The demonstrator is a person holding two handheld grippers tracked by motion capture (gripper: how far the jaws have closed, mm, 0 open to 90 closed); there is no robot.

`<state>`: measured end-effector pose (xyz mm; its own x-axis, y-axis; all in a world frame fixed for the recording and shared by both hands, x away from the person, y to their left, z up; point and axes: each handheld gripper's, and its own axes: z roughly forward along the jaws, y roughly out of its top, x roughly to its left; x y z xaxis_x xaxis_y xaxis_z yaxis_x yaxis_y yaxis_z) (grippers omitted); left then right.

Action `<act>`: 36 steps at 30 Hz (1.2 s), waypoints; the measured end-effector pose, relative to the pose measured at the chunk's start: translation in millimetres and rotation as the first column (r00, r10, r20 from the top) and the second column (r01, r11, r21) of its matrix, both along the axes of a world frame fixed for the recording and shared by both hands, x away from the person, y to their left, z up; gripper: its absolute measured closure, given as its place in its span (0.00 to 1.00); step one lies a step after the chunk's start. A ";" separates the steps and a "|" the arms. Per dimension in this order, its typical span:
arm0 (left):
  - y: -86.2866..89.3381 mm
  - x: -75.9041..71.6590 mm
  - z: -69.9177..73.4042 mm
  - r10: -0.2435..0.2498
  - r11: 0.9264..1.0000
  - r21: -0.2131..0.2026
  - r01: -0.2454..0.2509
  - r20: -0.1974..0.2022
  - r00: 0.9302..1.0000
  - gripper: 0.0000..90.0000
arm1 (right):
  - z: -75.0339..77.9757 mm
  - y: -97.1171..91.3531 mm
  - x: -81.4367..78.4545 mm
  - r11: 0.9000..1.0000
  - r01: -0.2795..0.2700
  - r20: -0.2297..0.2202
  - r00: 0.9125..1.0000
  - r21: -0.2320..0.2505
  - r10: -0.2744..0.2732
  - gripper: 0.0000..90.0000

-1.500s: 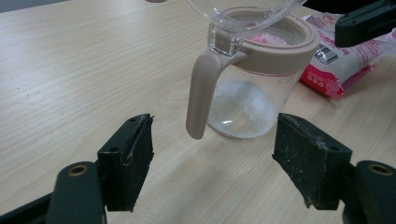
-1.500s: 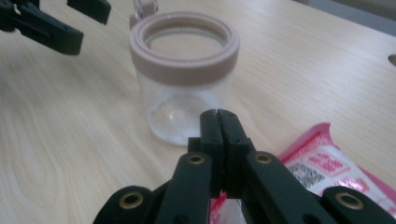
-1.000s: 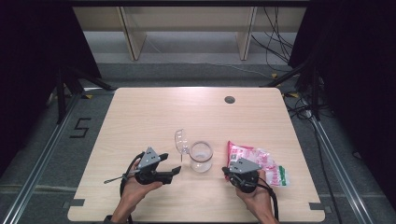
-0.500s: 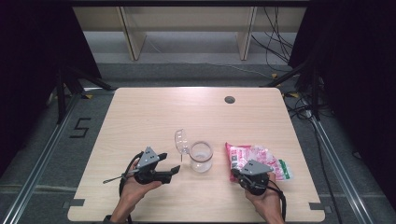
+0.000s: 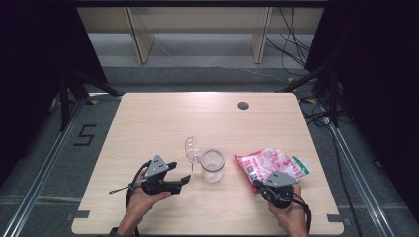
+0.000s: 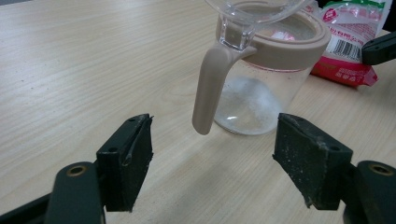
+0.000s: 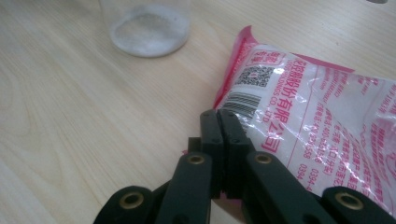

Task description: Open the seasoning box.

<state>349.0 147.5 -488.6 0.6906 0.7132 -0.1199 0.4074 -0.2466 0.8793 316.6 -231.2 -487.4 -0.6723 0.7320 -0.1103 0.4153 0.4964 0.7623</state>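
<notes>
A clear jar (image 5: 212,165) with a beige rim stands near the table's front middle, its clear hinged lid (image 5: 191,148) flipped open to the left. In the left gripper view the jar (image 6: 252,98) holds a little white powder, and a beige latch (image 6: 208,88) hangs from the lid. My left gripper (image 5: 180,172) (image 6: 212,163) rests open just left of the jar with nothing between its jaws. A pink and clear bag of white grains (image 5: 274,165) (image 7: 317,121) lies right of the jar. My right gripper (image 5: 257,183) (image 7: 219,116) is shut on the bag's near corner.
The light wooden table (image 5: 207,118) has a round cable hole (image 5: 242,105) at the back right. Pale shelving legs (image 5: 141,37) stand beyond the table on the floor. Cables (image 5: 296,29) trail at the far right.
My right gripper has slid to the right along the table's front and dragged the bag with it, away from the jar. The left gripper and the jar have stayed put.
</notes>
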 end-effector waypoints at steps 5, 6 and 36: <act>1.8 1.2 -0.1 -0.008 1.000 0.011 0.008 -0.001 1.000 0.31 | 0.7 -8.0 -1.3 1.000 0.025 -0.010 1.000 0.002 -0.025 1.00; 1.8 1.2 -0.1 -0.008 1.000 0.011 0.008 -0.001 1.000 0.31 | 0.7 -8.0 -1.3 1.000 0.025 -0.010 1.000 0.002 -0.025 1.00; -7.0 -7.4 -2.9 0.002 1.000 0.011 -0.002 -0.016 1.000 0.31 | 3.7 -98.8 -19.3 0.894 0.359 0.002 0.928 0.268 -0.373 0.49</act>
